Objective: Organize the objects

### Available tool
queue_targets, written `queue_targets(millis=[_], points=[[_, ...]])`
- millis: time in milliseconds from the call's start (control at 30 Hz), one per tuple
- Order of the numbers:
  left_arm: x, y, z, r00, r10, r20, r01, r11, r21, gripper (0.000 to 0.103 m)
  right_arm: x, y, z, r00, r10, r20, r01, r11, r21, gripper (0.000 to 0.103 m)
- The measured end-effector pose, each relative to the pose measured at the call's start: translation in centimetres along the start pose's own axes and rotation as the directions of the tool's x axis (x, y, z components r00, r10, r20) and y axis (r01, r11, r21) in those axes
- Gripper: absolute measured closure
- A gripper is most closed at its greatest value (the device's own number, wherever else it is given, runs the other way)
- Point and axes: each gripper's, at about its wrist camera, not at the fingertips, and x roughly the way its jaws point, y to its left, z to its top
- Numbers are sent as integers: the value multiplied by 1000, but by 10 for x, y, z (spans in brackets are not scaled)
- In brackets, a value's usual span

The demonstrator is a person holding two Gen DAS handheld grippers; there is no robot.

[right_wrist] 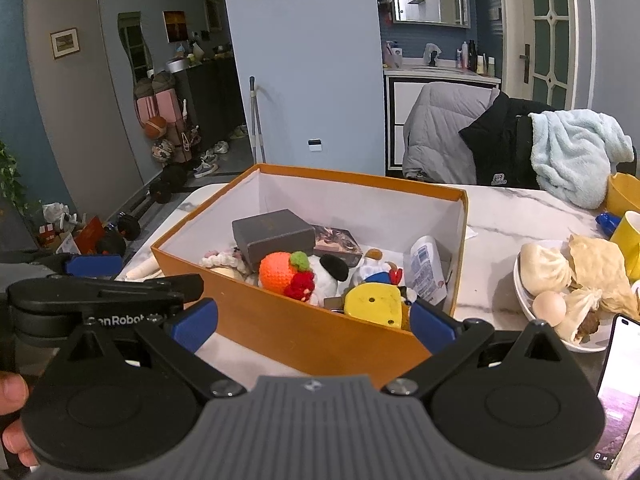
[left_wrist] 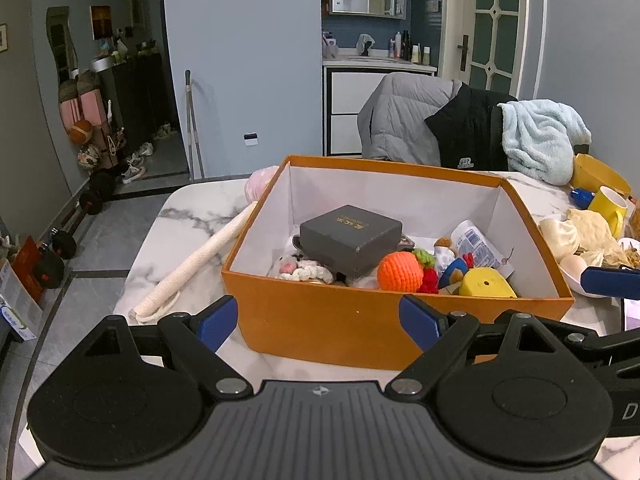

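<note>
— What's the surface like from where you stand?

— A white marble table (left_wrist: 188,216) in a blue-walled room; an orange box (left_wrist: 320,320) sits in the middle, open, holding a grey case (left_wrist: 350,236), an orange knitted fruit (left_wrist: 400,271) and a yellow toy (right_wrist: 374,305); a white rolled cloth (left_wrist: 196,260) lies along its left wall

— And the claws?

— Both are near the box's front wall; the left gripper (left_wrist: 318,316) is spread wide, pinching nothing; the right gripper (right_wrist: 312,322) likewise gapes empty

— Room to move?

— Bare marble left of the box; on the right a plate of buns (right_wrist: 548,276), a phone (right_wrist: 616,392) and a yellow mug (right_wrist: 630,236) crowd the edge; jackets hang on a chair (left_wrist: 420,120) behind
</note>
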Motion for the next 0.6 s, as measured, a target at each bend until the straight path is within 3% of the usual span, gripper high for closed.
queue_targets(millis=[600], points=[[0,0,-2,1000,-3,-2,3,1000,-2,0,-1,1,-1,1000,-7,-3,7,1000,-17,1]])
